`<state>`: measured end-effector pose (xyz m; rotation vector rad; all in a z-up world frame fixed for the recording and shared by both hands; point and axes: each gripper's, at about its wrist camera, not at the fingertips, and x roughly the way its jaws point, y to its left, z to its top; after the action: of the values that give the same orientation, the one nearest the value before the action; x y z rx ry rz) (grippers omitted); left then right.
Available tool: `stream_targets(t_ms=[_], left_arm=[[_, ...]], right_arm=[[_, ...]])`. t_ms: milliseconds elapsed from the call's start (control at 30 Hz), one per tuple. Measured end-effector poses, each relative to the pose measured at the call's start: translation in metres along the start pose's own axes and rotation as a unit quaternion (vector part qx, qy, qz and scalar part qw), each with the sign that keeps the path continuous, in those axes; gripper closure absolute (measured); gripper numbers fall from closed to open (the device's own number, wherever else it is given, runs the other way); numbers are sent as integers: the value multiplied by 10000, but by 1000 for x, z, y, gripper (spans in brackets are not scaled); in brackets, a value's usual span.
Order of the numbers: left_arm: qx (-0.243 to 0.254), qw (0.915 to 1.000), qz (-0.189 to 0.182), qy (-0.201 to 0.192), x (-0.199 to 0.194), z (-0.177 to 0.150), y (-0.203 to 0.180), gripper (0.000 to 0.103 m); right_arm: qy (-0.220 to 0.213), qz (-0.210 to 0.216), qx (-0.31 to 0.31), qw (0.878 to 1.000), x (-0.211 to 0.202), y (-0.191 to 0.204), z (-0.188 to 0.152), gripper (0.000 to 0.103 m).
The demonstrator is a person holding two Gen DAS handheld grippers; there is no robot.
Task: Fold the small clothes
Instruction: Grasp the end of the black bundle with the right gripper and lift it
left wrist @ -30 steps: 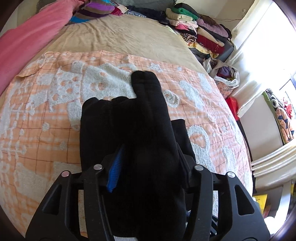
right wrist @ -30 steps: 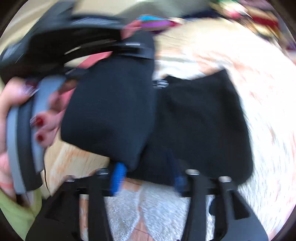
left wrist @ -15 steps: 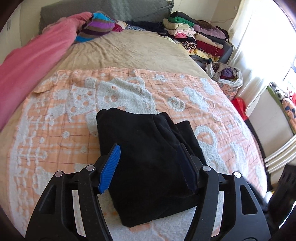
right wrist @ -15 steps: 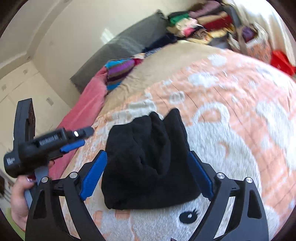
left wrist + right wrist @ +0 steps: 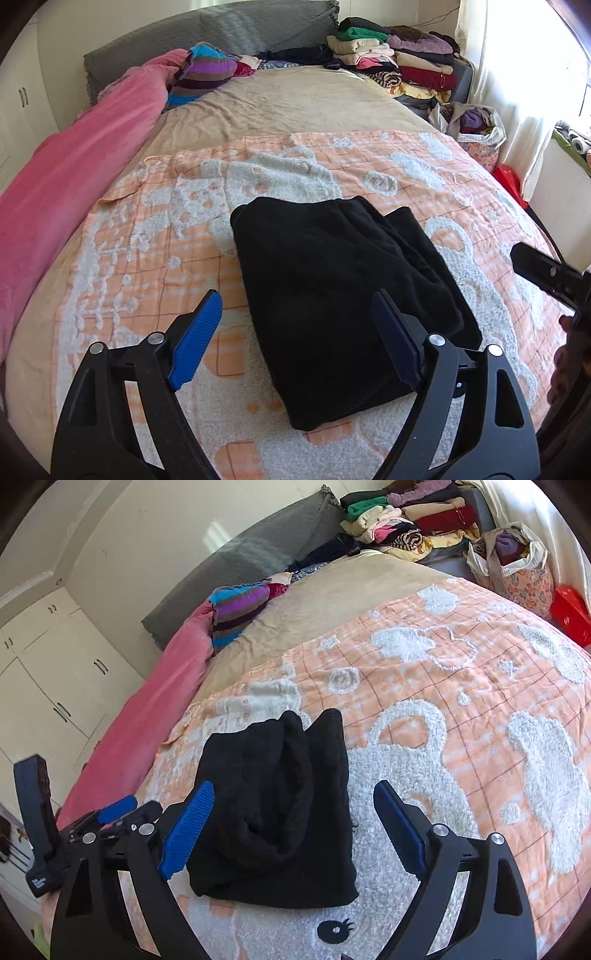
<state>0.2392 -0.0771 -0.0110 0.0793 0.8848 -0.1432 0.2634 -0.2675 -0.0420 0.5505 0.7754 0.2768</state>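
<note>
A black garment lies folded into a thick rectangle on the orange and white blanket. My left gripper hovers above its near edge, jaws still opening, and the blue pads touch no cloth. In the right wrist view the same black garment lies below my right gripper, which stands open and empty above it. The left gripper shows at that view's left edge. The right gripper's body shows at the left wrist view's right edge.
A pink duvet runs along the bed's left side, with a striped bundle near the grey headboard. Stacked folded clothes sit at the far right corner. A full cloth bag and a red box stand beside the bed.
Both grippers let go of the black garment and opened. It now lies folded flat on the blanket, and both grippers have drawn back from it.
</note>
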Motion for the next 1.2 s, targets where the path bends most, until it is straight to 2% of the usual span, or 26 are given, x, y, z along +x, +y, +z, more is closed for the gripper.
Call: stream_targets(t_ms=[133, 233, 367, 533, 600, 667, 900, 933, 1000, 1100, 1200], left_arm=[[-45, 9998, 152, 101, 7, -7, 8, 22], [-100, 9997, 173, 135, 11, -13, 14, 22], [-147, 9996, 169, 181, 16, -18, 19, 22], [-170, 9993, 121, 302, 27, -23, 22, 22], [-186, 9992, 58, 345, 32, -25, 22, 22], [-271, 9987, -165, 410, 39, -28, 21, 22], [-319, 9976, -285, 545, 55, -38, 14, 22], [-302, 9977, -281, 540, 55, -38, 13, 22], [-289, 9978, -270, 528, 55, -39, 13, 22], [-365, 9974, -292, 545, 56, -41, 13, 22], [-359, 9975, -285, 533, 56, -43, 12, 22]], right_arm=[[453, 521, 247, 9973, 19, -7, 2, 15], [631, 456, 142, 9969, 32, -4, -1, 15], [767, 750, 169, 9941, 47, 1, 2, 15], [870, 692, -102, 9937, 64, 5, 7, 15], [964, 711, -50, 9928, 71, 1, 6, 15], [1071, 788, 82, 9911, 79, -4, 5, 15], [1220, 788, 139, 9893, 99, -7, 1, 16], [1256, 784, 53, 9890, 102, -4, 1, 17], [1381, 781, -299, 9869, 112, 6, 0, 25], [1414, 617, -784, 9849, 122, 18, -2, 25], [1381, 597, -873, 9848, 128, 17, -3, 25]])
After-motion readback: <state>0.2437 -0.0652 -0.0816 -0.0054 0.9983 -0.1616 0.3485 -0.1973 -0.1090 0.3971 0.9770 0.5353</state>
